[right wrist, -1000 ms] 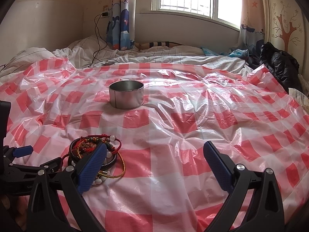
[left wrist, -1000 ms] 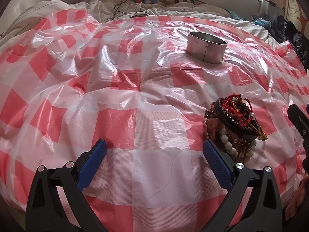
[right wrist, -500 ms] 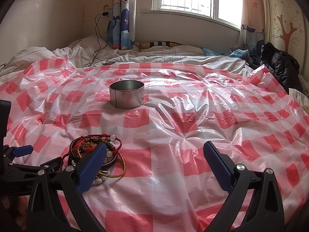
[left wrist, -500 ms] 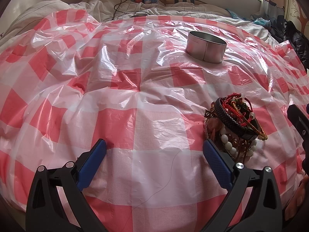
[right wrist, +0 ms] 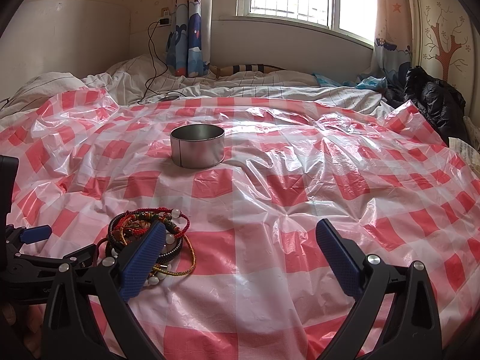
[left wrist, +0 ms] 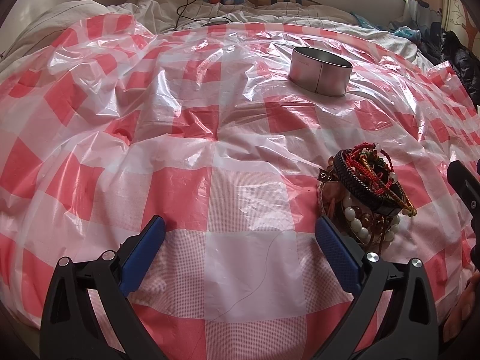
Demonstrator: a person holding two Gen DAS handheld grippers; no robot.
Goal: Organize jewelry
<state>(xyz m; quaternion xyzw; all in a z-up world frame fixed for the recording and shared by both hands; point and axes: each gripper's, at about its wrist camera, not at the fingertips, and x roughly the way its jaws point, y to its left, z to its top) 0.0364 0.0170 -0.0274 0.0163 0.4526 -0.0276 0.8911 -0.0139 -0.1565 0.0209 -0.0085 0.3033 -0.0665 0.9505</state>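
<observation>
At lower right of the left wrist view, the bracelet pile (left wrist: 367, 192) lies on the checkered plastic sheet (left wrist: 150, 150), below the metal tin (left wrist: 319, 73), while the left gripper (left wrist: 240, 249) and right gripper (right wrist: 240, 255) both gape empty.

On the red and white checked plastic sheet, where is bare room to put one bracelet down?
The red and white checked plastic sheet lies bare right of the round silver metal tin, and between the tin and the tangled pile of bead and cord bracelets. It is crowded only near that pile, where the left tool and right tool meet.
</observation>
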